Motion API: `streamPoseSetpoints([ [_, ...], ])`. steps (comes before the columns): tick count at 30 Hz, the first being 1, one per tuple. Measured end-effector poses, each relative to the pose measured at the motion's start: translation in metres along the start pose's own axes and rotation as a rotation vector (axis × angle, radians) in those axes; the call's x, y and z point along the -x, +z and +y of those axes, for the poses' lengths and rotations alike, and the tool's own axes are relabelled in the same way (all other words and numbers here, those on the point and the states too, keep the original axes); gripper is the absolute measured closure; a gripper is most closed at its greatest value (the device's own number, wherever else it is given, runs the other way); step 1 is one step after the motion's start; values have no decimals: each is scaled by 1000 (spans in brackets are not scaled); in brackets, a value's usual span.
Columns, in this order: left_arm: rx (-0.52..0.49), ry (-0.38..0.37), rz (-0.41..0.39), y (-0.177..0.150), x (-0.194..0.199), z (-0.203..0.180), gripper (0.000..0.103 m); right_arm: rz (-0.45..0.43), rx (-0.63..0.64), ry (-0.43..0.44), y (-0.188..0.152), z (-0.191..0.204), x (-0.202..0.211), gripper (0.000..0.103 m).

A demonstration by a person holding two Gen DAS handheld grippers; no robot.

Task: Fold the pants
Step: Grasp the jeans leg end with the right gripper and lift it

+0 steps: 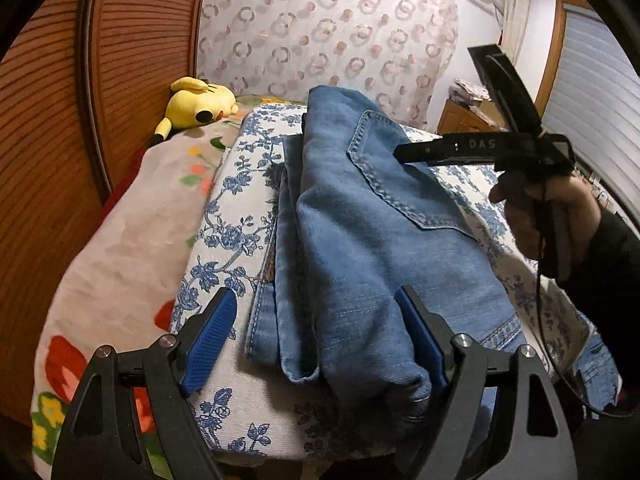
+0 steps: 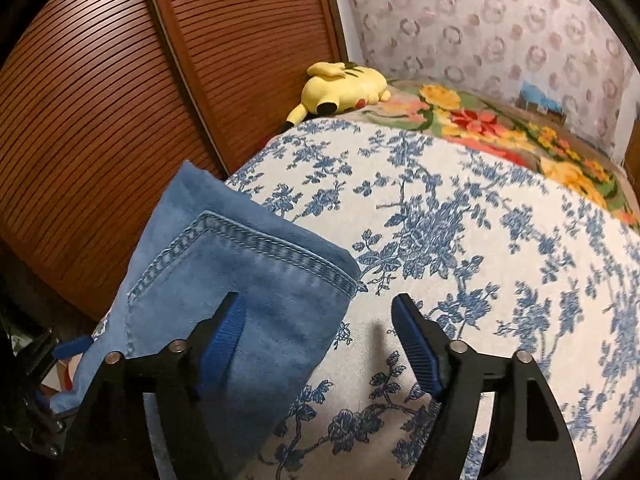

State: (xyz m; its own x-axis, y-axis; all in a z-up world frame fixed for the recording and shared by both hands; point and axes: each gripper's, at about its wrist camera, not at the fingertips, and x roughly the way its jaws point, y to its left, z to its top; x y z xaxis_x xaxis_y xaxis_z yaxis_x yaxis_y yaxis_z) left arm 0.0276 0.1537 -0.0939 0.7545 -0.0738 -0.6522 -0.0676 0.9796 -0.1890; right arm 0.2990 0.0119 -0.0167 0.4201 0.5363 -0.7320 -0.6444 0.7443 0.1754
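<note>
The blue denim pants (image 1: 360, 240) lie folded in layers on the blue-flowered white cover (image 1: 224, 208), back pocket on top. My left gripper (image 1: 316, 320) is open, its blue pads either side of the near end of the pants. My right gripper (image 2: 316, 324) is open over the pocket corner of the pants (image 2: 240, 280), its left pad above the denim and its right pad above the cover (image 2: 480, 240). In the left wrist view the right gripper (image 1: 404, 152) reaches in from the right, its tip at the pocket.
A yellow plush toy (image 1: 200, 104) lies at the far left beside the brown slatted wardrobe door (image 1: 52, 160). A flowered blanket (image 2: 500, 128) covers the far bed. A patterned curtain (image 1: 320, 32) hangs behind. A wooden cabinet (image 1: 464, 120) stands at the back right.
</note>
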Motion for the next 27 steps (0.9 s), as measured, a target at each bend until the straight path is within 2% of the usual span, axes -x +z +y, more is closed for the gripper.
streamPoseSetpoints([
  [1, 5, -4, 0, 0, 0, -1, 21, 0, -6, 9, 0, -1, -2, 24],
  [4, 45, -59, 14, 0, 0, 0, 34, -3, -14, 22, -1, -4, -9, 24],
  [6, 36, -59, 8, 0, 1, -3, 38, 5, -17, 34, -1, -3, -13, 24],
  [8, 31, -69, 6, 0, 3, -7, 49, 12, -25, 58, -3, -3, -18, 26],
  [10, 29, -89, 5, 2, 4, -8, 58, 16, -34, 94, -4, -3, -21, 41],
  [14, 13, -74, -5, 3, 7, -15, 71, 5, -23, 99, -5, 1, -23, 53],
  [16, 7, -58, -18, 4, 10, -16, 80, -12, -12, 88, -5, 4, -18, 66],
  [17, 9, -55, -23, 6, 10, -15, 83, -26, 1, 79, -5, 7, -15, 70],
  [19, 18, -58, -30, 7, 12, -14, 85, -53, 28, 61, -4, 13, -7, 76],
  [27, 16, -50, -49, 19, 15, -7, 87, -119, 78, 35, 4, 24, -2, 79],
])
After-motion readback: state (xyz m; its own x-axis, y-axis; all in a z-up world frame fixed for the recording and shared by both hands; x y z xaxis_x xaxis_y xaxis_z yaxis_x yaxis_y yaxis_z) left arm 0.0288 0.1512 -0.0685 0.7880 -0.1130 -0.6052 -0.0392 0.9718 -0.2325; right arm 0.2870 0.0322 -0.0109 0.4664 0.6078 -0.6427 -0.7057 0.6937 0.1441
